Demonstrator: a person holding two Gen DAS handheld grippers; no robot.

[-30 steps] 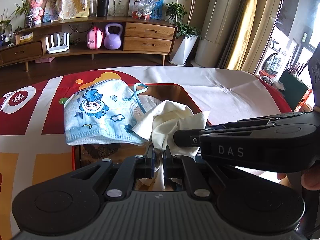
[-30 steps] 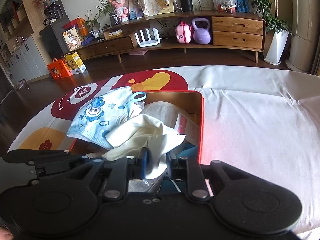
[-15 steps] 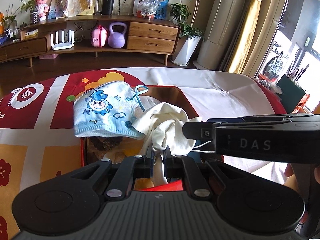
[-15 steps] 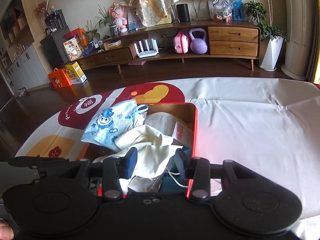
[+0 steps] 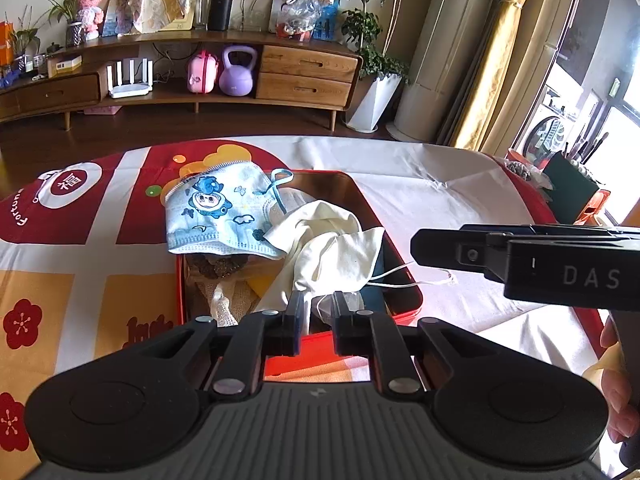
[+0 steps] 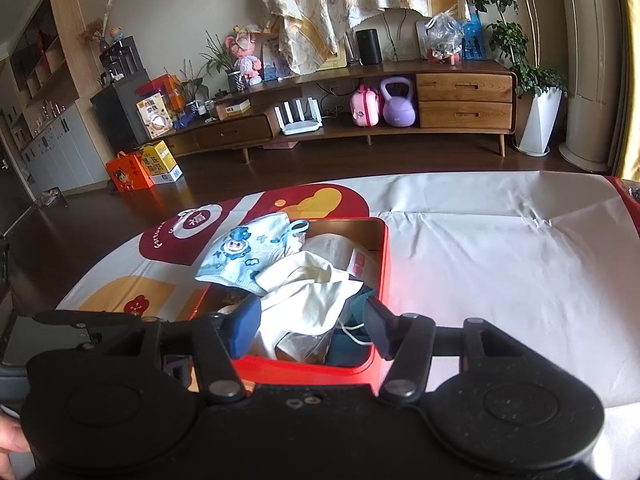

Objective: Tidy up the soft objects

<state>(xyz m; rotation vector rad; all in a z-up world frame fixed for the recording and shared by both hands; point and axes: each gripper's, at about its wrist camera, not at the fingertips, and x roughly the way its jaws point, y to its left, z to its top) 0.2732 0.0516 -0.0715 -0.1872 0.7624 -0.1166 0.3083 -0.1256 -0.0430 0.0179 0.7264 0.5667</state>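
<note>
A: Okay, quick pass. Where's the soft stuff?

B: All in the red tin box [image 5: 404, 280] on the table [image 6: 500, 264]. The cream cloth [image 5: 328, 248] is heaped in the middle, spilling over the other contents. The blue cartoon mask [image 5: 220, 212] sits on the box's far-left corner, hanging out over the rim.

A: Left gripper [image 5: 316, 312]?

B: Jaws a little apart, a narrow gap, nothing clamped. Its tips sit just at the near edge of the cloth; can't tell if they touch it.

A: Right gripper [image 6: 312, 320]?

B: Spread wide, holding nothing, hovering over the near end of the box, with the cloth showing between its fingers. From the left camera it pokes in from the right side, beside the box.

A: Anything else in there?

B: A thin white cord [image 5: 400, 276] trails over the right rim onto the white cloth cover. Something dark teal [image 6: 352, 340] under the cloth, can't identify it. Done.
</note>
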